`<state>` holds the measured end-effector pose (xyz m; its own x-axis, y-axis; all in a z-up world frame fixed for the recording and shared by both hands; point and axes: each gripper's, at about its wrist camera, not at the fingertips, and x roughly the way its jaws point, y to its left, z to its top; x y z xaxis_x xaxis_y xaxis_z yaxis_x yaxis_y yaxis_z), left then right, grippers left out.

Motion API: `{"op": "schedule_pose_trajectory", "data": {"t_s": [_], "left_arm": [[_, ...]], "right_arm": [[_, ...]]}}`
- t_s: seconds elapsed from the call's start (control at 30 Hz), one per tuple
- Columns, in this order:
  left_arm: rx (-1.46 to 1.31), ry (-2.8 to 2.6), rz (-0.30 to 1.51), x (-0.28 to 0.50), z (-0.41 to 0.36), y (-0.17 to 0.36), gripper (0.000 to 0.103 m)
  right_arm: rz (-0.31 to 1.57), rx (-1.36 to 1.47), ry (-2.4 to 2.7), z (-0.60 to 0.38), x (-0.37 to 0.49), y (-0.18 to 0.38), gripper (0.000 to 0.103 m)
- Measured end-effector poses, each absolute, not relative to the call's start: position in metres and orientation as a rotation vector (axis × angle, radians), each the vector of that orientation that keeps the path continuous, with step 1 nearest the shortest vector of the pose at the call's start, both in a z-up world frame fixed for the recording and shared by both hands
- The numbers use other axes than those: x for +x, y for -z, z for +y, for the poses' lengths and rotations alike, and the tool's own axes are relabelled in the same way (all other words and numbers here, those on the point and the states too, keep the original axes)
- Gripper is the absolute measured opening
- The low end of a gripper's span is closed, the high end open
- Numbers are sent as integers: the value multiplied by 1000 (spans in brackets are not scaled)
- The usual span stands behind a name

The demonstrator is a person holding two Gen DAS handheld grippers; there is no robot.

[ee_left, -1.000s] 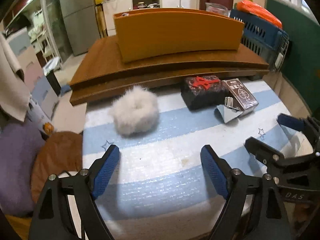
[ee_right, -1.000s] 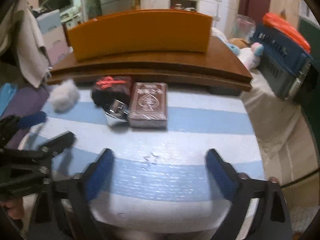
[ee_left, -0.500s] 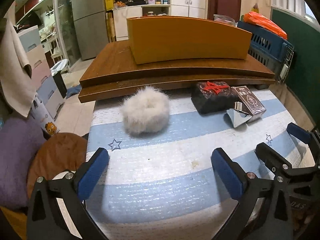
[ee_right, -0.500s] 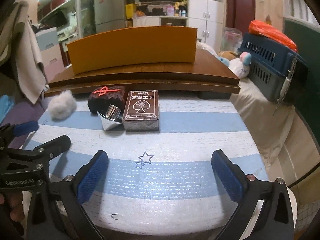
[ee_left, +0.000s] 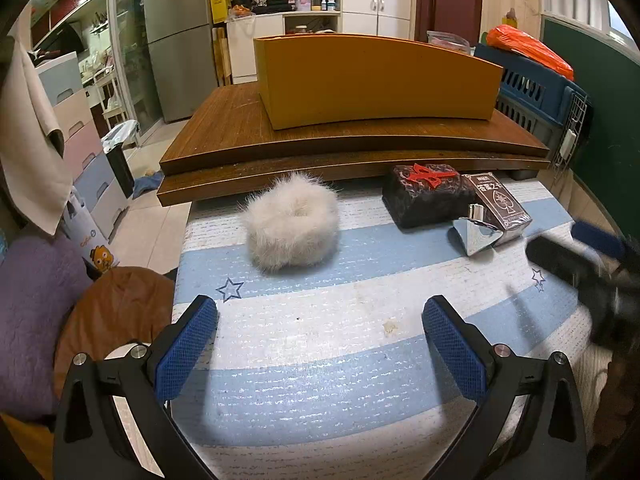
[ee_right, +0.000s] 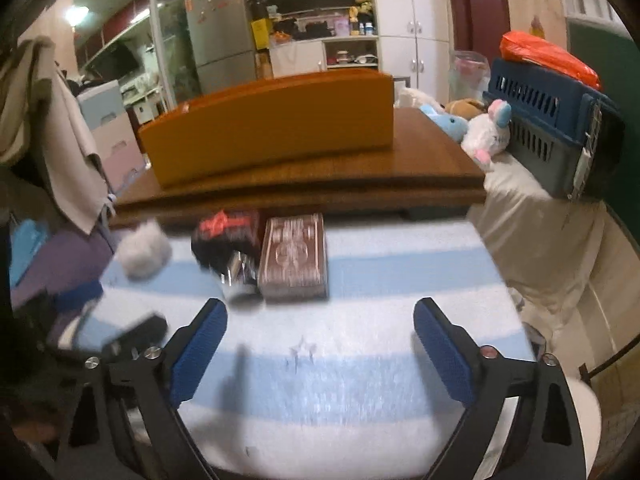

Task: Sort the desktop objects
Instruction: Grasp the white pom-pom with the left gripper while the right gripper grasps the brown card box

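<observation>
A round fluffy white fur puff [ee_left: 292, 222] sits on the blue-and-white striped foam mat [ee_left: 320, 380], at 11 o'clock from the left gripper [ee_left: 320, 344], whose jaws are spread, empty. At 3 o'clock: a dark rectangular box with red ribbon [ee_left: 426, 192], a shiny silver wedge [ee_left: 474, 234], a brown card box [ee_left: 500, 204], long axis toward 11. The right gripper [ee_right: 320, 350] is closing on nothing.

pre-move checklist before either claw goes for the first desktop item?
1. Left claw empty, wide open: ok.
2. Right claw empty, jaws closing on nothing: ok.
3. Fluffy white ring stands apart, clear approach: ok.
4. Card box, silver piece and dark red-ribbon box crowd together: not ok for a clean single pick.
5. Orange bin interior free: cannot tell.
6. Right view sharp: not ok, blurred.
</observation>
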<state>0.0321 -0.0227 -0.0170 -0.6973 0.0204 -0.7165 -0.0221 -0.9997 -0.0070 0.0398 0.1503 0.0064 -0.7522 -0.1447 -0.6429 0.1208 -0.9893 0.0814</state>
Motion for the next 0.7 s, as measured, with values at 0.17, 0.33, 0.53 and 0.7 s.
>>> {"op": "schedule_pose_trajectory", "data": {"t_s": [0.17, 0.33, 0.53, 0.7], "left_arm": [[-1210, -2872, 5, 32, -23, 17, 103], [-1213, -2861, 11, 32, -24, 17, 103], [-1214, -2817, 20, 30, -26, 16, 103], [-1146, -2836, -50, 27, -41, 1, 103]], "right_arm": [[-63, 1108, 2775, 146, 3, -15, 72], [-71, 1188, 2668, 136, -18, -3, 64], [13, 1215, 2674, 135, -14, 8, 41], [126, 1195, 2706, 126, -13, 11, 39]]}}
